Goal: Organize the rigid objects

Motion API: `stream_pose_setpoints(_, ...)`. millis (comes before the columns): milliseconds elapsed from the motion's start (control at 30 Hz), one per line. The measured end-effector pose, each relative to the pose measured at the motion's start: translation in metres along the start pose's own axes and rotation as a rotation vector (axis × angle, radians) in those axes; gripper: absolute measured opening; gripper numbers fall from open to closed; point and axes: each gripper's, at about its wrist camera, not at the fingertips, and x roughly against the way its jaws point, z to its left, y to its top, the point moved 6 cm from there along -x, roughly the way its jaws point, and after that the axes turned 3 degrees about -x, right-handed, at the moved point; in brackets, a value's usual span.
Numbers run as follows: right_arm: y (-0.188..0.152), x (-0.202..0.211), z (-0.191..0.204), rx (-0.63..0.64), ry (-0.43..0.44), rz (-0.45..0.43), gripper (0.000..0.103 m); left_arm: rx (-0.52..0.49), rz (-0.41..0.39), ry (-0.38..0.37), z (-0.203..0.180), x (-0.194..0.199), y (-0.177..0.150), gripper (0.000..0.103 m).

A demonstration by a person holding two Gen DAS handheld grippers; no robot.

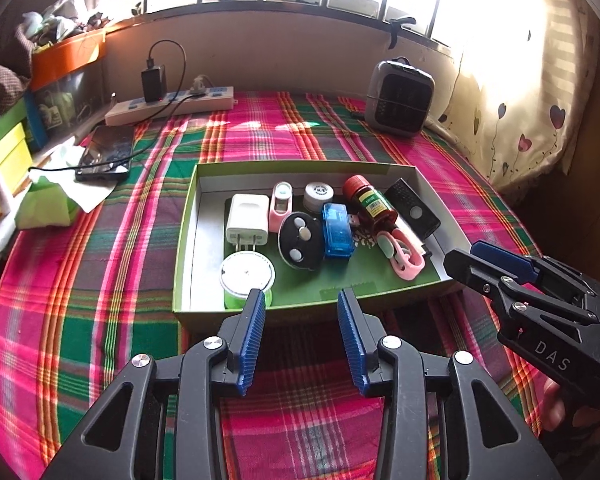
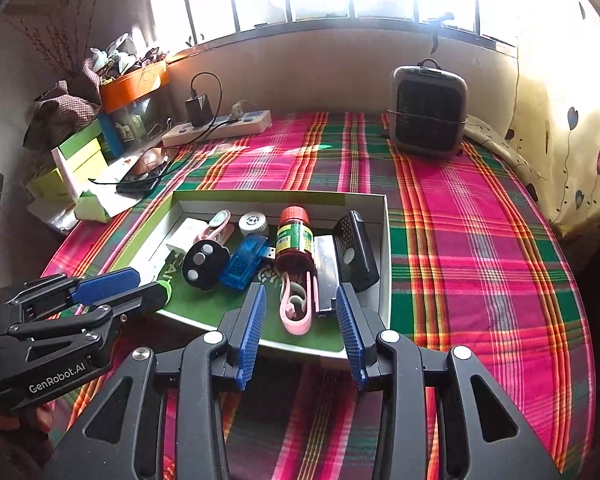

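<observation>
Left gripper [image 1: 301,304]: jaws apart, empty, at the near wall of the shallow cardboard tray [image 1: 300,167]. Just ahead-left, a round white-lidded tin [image 1: 247,273]: likely light, smooth, best gripped across its sides. Right gripper [image 2: 301,300]: jaws apart, empty, over soft-looking pink clip [image 2: 296,304]; beyond, brown bottle [image 2: 295,240], likely slippery.

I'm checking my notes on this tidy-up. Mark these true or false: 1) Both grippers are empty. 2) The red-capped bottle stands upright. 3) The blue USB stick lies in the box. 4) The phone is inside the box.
1) True: the left gripper and right gripper hold nothing.
2) False: the bottle lies on its side.
3) True: the USB stick is in the box.
4) False: the phone lies outside, on the plaid cloth.
</observation>
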Motion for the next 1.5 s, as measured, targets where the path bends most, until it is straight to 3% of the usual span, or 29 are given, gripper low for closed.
stream_pose_setpoints(167, -0.018, 0.004, -0.001, -0.028, -0.012, 0.022, 0.038, -0.016, 0.026, 0.052, -0.001, -0.001, -0.023, 0.037)
stream_pose_setpoints(433, -0.053, 0.000, -0.001, -0.025, -0.022, 0.094, 0.039, 0.003, 0.061, 0.060, -0.003, -0.007, -0.046, 0.037)
stream_pose_setpoints(767, -0.074, 0.003, -0.002, -0.029, -0.037, 0.120, 0.039, -0.005, 0.051, 0.088, -0.005, -0.008, -0.053, 0.038)
stream_pose_setpoints(1100, -0.079, 0.006, 0.002, 0.019, -0.094, 0.111, 0.043, -0.022, 0.035, 0.145, -0.014, -0.009, -0.057, 0.047)
stream_pose_setpoints(1367, -0.080, 0.005, 0.001, 0.040, -0.129, 0.116, 0.052, -0.017, 0.037, 0.161, -0.016, -0.010, -0.058, 0.050)
stream_pose_setpoints(1500, -0.081, 0.005, -0.007, 0.007, -0.155, 0.121, 0.066, -0.017, 0.037, 0.165, -0.016, -0.010, -0.058, 0.051)
